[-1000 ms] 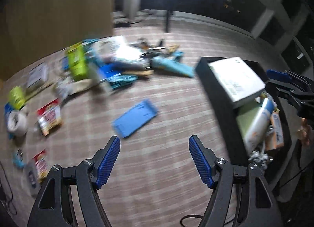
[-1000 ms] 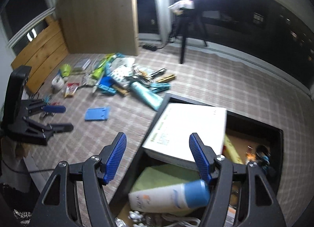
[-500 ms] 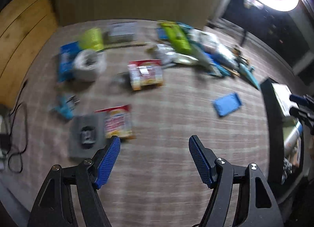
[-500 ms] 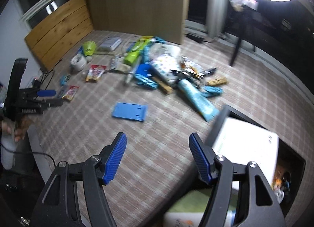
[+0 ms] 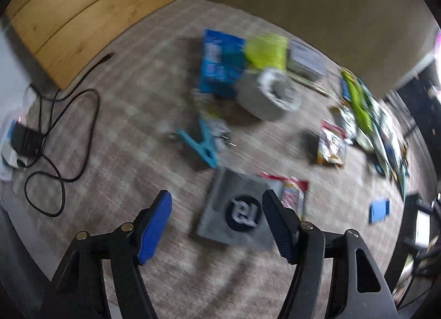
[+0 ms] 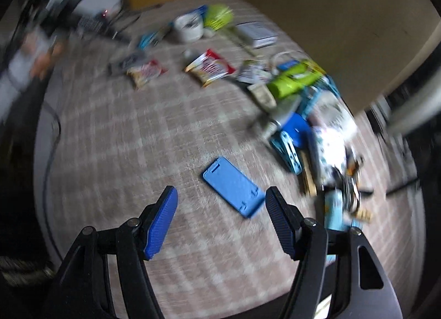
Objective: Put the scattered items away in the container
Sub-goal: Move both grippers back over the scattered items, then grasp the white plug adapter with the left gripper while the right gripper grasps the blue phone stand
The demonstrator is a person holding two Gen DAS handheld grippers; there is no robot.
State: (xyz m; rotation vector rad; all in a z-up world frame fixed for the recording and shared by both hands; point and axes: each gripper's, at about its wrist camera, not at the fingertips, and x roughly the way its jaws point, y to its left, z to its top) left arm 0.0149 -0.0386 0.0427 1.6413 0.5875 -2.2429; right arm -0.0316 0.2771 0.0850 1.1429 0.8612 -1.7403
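Observation:
My left gripper (image 5: pixel 217 197) points down at the carpet. Its jaws are closing, though still wide apart and touching nothing. A grey square packet (image 5: pixel 239 214) with a black round logo lies just beyond and between them, and a red-and-white snack packet (image 5: pixel 292 195) overlaps its right edge. My right gripper (image 6: pixel 221 193) is open over a flat blue plastic piece (image 6: pixel 234 189), which lies on the carpet between the fingertips. The black container (image 5: pixel 416 225) shows only at the left wrist view's right edge.
A teal clip (image 5: pixel 204 145), white tape roll (image 5: pixel 270 95), blue packet (image 5: pixel 220 62) and another snack packet (image 5: pixel 330 145) lie further off. Black cables (image 5: pixel 55 126) loop at left. A pile with a green pack (image 6: pixel 295 82) lies to the right. Wooden panels stand behind.
Both grippers swung away from the container toward the scattered items and rolled. The left now hangs over the grey packet, the right over the blue piece. The container has left the right view.

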